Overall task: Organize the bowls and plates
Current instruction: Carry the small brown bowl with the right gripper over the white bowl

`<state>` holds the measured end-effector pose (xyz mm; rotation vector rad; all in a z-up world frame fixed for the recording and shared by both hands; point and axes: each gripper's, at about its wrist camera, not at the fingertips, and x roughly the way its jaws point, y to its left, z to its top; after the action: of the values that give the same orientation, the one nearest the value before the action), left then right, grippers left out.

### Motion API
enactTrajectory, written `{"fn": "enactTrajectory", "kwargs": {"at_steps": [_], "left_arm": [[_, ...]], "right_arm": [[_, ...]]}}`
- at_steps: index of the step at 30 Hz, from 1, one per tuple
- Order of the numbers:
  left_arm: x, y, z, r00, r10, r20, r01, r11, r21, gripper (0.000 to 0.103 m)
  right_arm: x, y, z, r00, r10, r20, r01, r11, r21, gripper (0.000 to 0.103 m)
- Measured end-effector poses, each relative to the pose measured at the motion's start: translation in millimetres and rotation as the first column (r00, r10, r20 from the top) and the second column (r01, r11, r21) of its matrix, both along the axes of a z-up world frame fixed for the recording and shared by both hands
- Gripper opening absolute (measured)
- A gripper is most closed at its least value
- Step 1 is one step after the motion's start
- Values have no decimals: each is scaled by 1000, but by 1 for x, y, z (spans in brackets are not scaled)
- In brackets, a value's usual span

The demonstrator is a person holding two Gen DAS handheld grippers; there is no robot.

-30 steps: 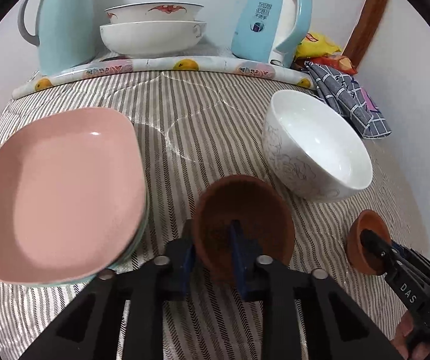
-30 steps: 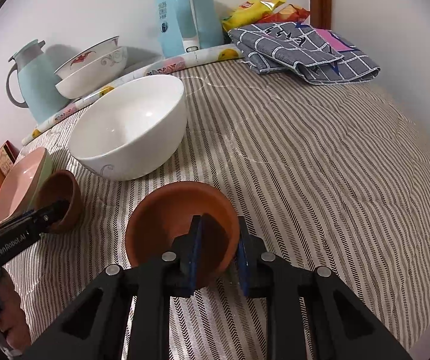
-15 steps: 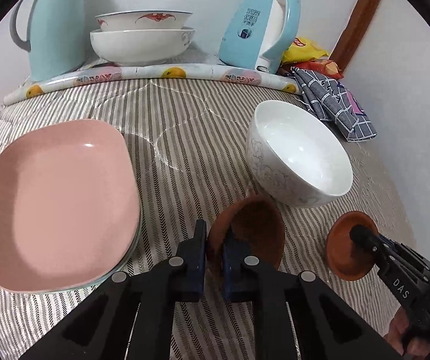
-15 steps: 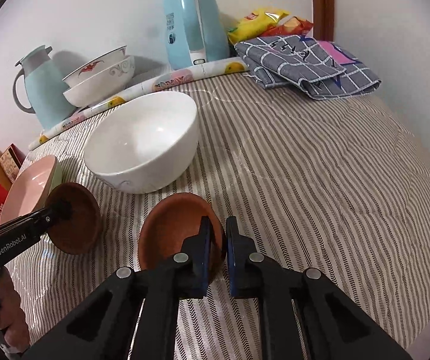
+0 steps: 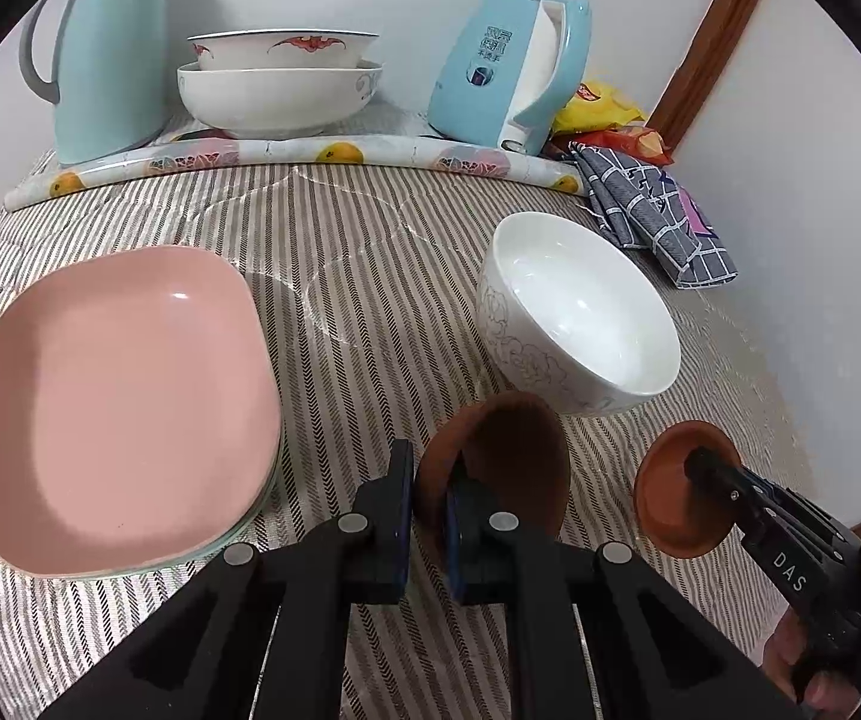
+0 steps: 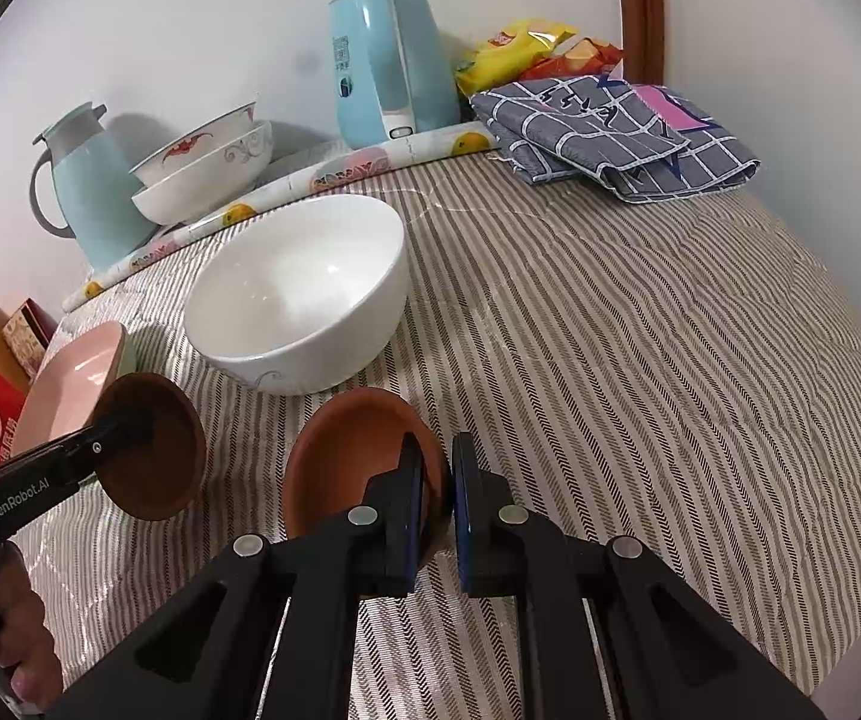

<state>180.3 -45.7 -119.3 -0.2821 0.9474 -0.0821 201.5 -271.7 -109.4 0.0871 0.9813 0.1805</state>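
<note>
Two hand-held grippers work over a bed-like surface covered by a grey-and-white striped quilt (image 6: 640,360). Each pinches the rim of a small terracotta-brown saucer.

The left gripper (image 5: 430,498) is clamped on the near rim of the darker brown saucer (image 5: 508,456), one pad outside the rim and one inside. Its jaws have just finished closing onto it. In the right wrist view this same saucer (image 6: 154,450) is tilted up on edge, lifted off the quilt near the left edge.

The right gripper (image 6: 437,480) is pinched on the right rim of the lighter orange-brown saucer (image 6: 358,456), which tips steeply with its hollow facing left. Its jaws have also just been closing onto the rim. In the left wrist view this saucer (image 5: 676,492) appears at the lower right, with part of a hand (image 5: 802,666) holding that gripper's handle.

A deep white bowl (image 6: 298,294) stands on the quilt just behind both saucers, around the middle of the surface. Towards the left edge lies a large pink plate (image 5: 118,408) stacked on a pale green one whose rim peeks out underneath.

Along the far edge, by the wall, a rolled fruit-print mat (image 5: 286,153) runs across. Behind it stand a pale blue thermos jug (image 5: 106,54), two stacked white bowls (image 5: 280,84), the upper one with red motifs, and a light blue kettle (image 5: 508,72). In the far right corner are snack bags (image 6: 526,54) and a folded grey checked cloth (image 6: 610,132).
</note>
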Motion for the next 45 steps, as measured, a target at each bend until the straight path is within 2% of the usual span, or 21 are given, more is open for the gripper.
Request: {"fn": "enactTrajectory", "kwargs": {"at_steps": [10,27,45], "left_arm": [[-2,0,14,999,-23,23,22,999,31,9],[-5,8,43,997,-14,74,12,1000,24,9],[4,35,66,994,29,107,-30,1000,2,9]], "right_arm": [[-3,-4,16,1000,-13,24,13,1000,-8,9],[-4,8,47,997,-15,75,13,1000,18,9],[14,32,67,994,4,112,-7,999,34,9]]}}
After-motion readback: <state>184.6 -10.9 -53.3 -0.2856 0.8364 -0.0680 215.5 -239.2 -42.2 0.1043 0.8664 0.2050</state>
